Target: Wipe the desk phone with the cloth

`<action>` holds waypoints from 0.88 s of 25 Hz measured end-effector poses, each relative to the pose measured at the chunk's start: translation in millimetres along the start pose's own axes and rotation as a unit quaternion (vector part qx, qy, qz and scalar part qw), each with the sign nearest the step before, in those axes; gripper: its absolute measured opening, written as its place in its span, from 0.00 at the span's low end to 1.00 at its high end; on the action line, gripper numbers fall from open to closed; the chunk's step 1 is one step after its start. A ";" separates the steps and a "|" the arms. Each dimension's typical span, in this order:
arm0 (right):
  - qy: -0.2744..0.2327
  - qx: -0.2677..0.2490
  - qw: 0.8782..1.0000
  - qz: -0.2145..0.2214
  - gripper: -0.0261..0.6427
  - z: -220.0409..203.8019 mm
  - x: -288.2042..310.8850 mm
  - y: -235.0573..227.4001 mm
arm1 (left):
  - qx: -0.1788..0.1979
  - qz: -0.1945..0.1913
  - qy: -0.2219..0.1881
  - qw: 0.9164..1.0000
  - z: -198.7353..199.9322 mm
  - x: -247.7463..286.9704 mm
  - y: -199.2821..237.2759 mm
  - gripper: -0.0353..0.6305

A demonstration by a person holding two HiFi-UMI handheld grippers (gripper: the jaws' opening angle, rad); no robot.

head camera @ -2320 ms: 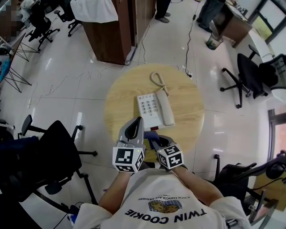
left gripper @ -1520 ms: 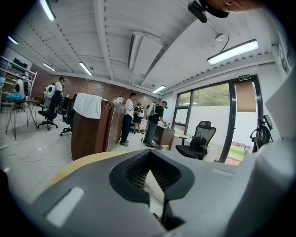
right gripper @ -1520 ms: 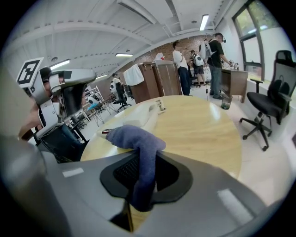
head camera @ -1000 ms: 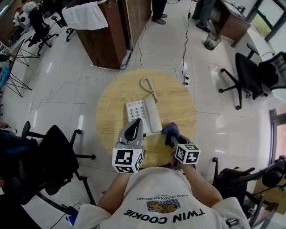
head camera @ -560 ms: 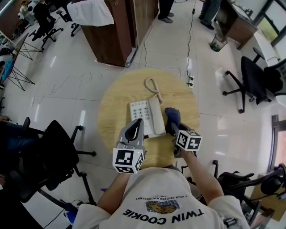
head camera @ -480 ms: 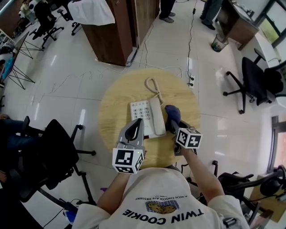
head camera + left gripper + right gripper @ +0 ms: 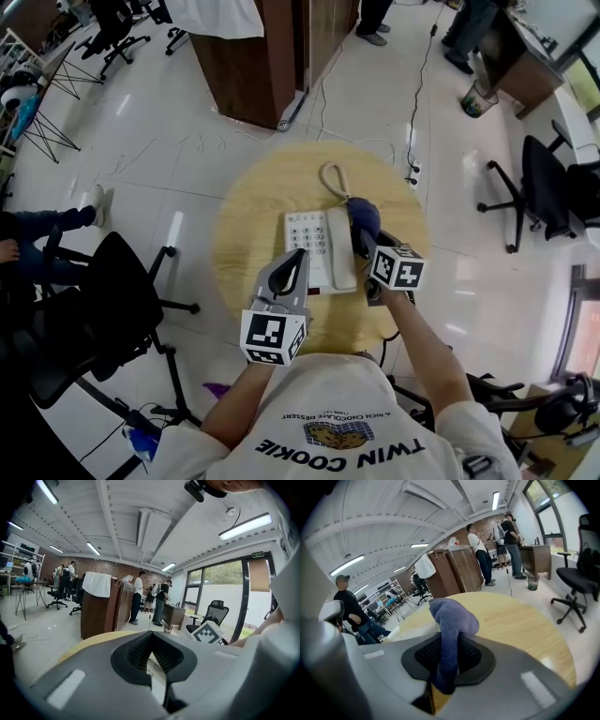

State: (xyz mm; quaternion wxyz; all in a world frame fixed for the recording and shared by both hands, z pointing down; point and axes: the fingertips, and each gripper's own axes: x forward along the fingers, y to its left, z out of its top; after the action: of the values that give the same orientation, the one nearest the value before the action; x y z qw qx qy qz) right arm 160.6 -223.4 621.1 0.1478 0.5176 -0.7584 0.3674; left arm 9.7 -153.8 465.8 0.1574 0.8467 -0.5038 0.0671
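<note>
Head view: right gripper (image 7: pixel 366 242), jaws clamped on the cloth (image 7: pixel 363 217), has slid from the table's (image 7: pixel 248 220) near edge along the mid-table desk phone's (image 7: pixel 319 246) right side, probably touching it; wiping looks underway. Jaws of the left gripper (image 7: pixel 292 266) are closed on nothing.

An open office: swivel chairs (image 7: pixel 542 192) on a glossy tiled floor (image 7: pixel 169 159), strip lights (image 7: pixel 247 526) overhead (brick wall (image 7: pixel 112 569) behind).

round wooden table (image 7: pixel 253 225); white desk phone (image 7: pixel 319 246)
</note>
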 end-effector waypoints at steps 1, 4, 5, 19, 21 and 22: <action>0.000 -0.004 1.000 0.000 0.14 3.8 3.2 -0.4 | -0.001 0.001 0.000 1.000 -0.4 0.9 -0.5 0.04; 0.001 -0.018 1.000 -0.001 0.14 12.7 12.0 0.6 | -0.002 0.001 0.002 1.000 -1.6 1.3 -0.3 0.04; 0.002 -0.022 1.000 -0.002 0.14 15.1 14.7 1.2 | -0.003 0.000 0.002 1.000 -2.1 0.9 -0.1 0.04; 0.003 -0.067 0.998 -0.015 0.14 35.6 27.9 -0.6 | -0.004 -0.009 0.003 1.000 -3.3 0.3 -0.8 0.04; -0.013 -0.071 0.997 -0.018 0.14 43.6 17.2 3.9 | -0.004 -0.011 -0.003 1.000 -1.2 -2.4 0.3 0.04; -0.024 -0.071 0.997 -0.019 0.14 49.0 10.2 7.4 | -0.004 -0.012 -0.006 1.000 0.0 -4.1 0.8 0.04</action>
State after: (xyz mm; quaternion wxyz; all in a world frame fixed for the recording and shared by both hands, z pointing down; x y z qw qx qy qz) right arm 157.4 -263.7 590.6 0.1733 0.5288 -0.7759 0.2972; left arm 7.0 -150.8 464.9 0.1582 0.8526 -0.4947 0.0582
